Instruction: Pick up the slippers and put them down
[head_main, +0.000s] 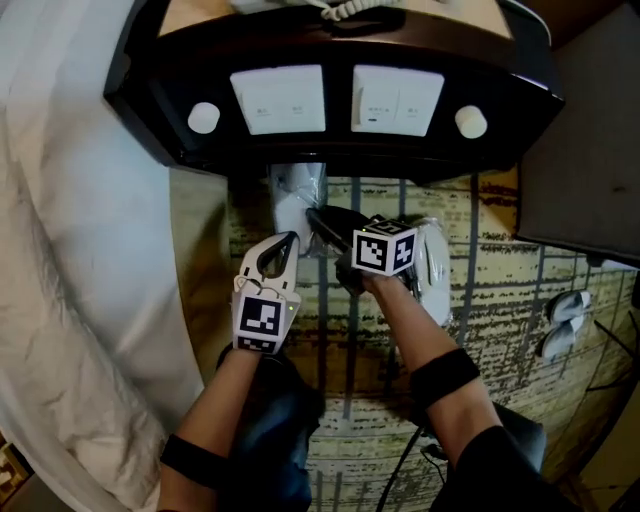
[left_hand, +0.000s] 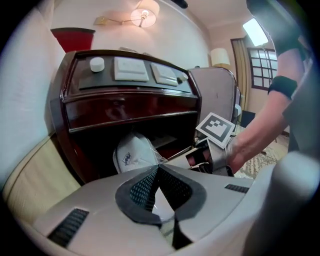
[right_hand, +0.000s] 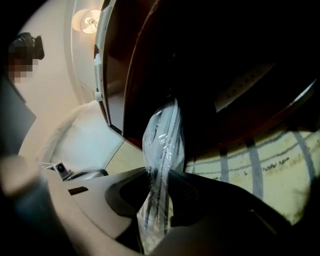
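1. Nearest, the person's left forearm (head_main: 215, 425) and right forearm (head_main: 415, 335) reach toward the dark nightstand (head_main: 330, 140).
2. Ahead of them, the right gripper (right_hand: 161, 187) pinches the plastic-wrapped slippers (right_hand: 162, 142). Its jaws are part-way closed on the crinkled film, and the pack sticks out beyond them, in front of the nightstand's shadowed lower opening.
3. Just beside it, the left gripper (left_hand: 159, 172) has its jaws pressed together with nothing between them.
4. The step in hand looks like carrying the pack clear of the nightstand to set it on the patterned carpet (head_main: 520, 290).
5. To do it well, hold the pinch firm, since the film is slippery and may slide or tear.
6. Draw the pack back level, clear of the wooden edge, then lower it flat onto the carpet before letting go.
7. The free left gripper can steady the loose end.
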